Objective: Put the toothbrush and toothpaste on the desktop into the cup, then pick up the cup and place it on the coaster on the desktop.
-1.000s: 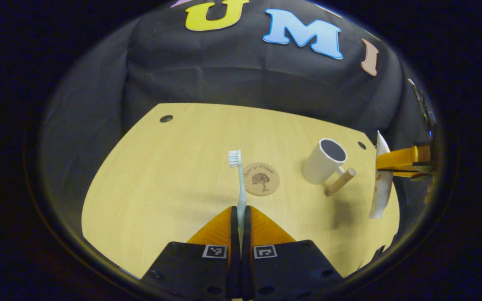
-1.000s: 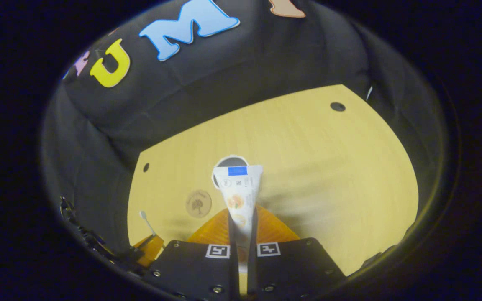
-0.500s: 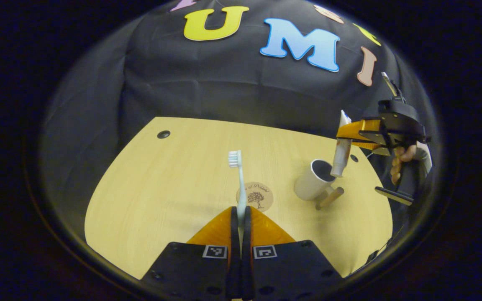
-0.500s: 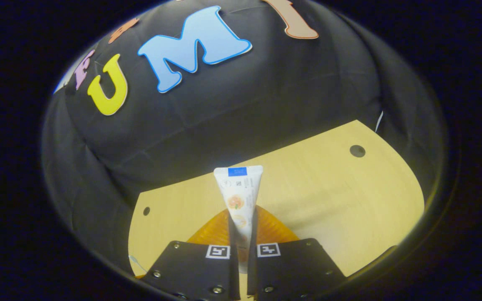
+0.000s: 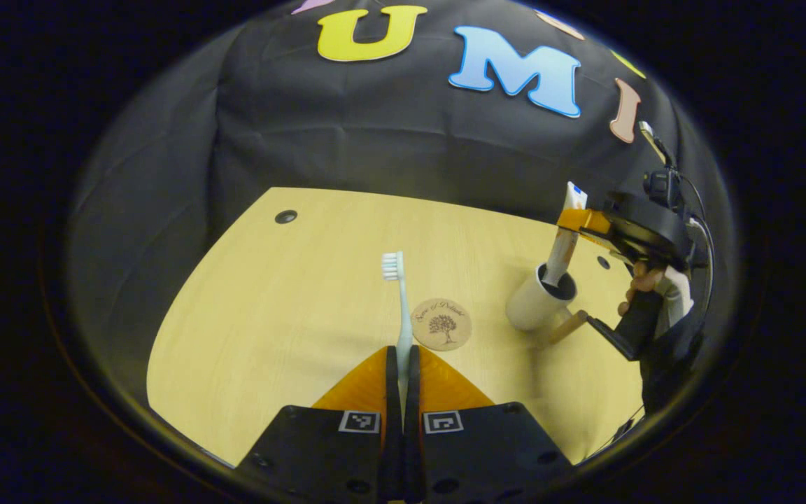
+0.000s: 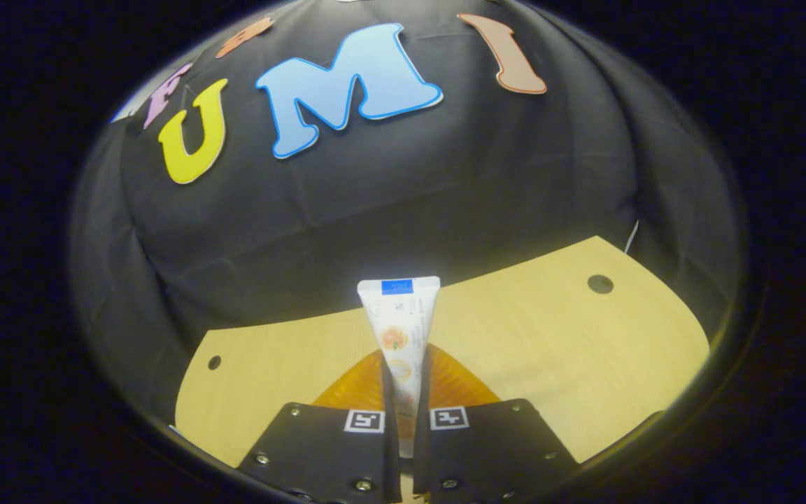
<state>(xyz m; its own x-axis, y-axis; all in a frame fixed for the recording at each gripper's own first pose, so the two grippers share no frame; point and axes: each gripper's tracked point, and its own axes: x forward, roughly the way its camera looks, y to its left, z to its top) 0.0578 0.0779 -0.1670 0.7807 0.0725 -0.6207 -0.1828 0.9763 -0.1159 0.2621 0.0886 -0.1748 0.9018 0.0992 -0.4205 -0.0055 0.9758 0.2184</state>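
One flat-ended toothpaste (image 5: pixel 562 241) tube in round cup (image 5: pixel 532 308)

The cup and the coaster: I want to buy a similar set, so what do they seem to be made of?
The cup looks like matte white ceramic or plastic, smooth and unglossy, with a pale wood-like peg handle. The coaster looks like light wood or cork: a tan disc with a dark tree design, seemingly engraved or printed.

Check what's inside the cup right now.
In the left gripper view, the toothpaste, held by the right claw, has its lower end inside the cup. The cup's bottom is hidden.
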